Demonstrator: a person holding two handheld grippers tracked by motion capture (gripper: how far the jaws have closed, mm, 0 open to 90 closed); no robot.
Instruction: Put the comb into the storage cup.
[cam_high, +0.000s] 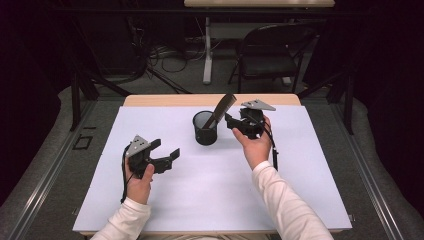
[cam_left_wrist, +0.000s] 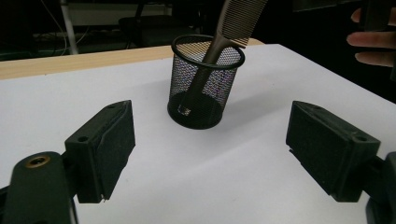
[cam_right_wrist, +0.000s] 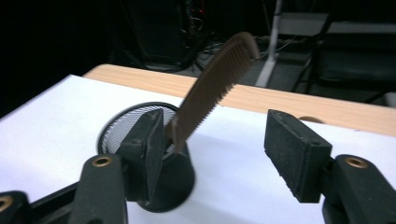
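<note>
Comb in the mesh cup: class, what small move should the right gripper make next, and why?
Probably draw the right gripper back from the mesh cup. The comb already stands handle-down inside, leaning on the rim, and the jaws stand apart with no pad pressing it, so it looks released.

Nothing here can be read: no word, label, brand, number or sign shows on any surface in the three views.
</note>
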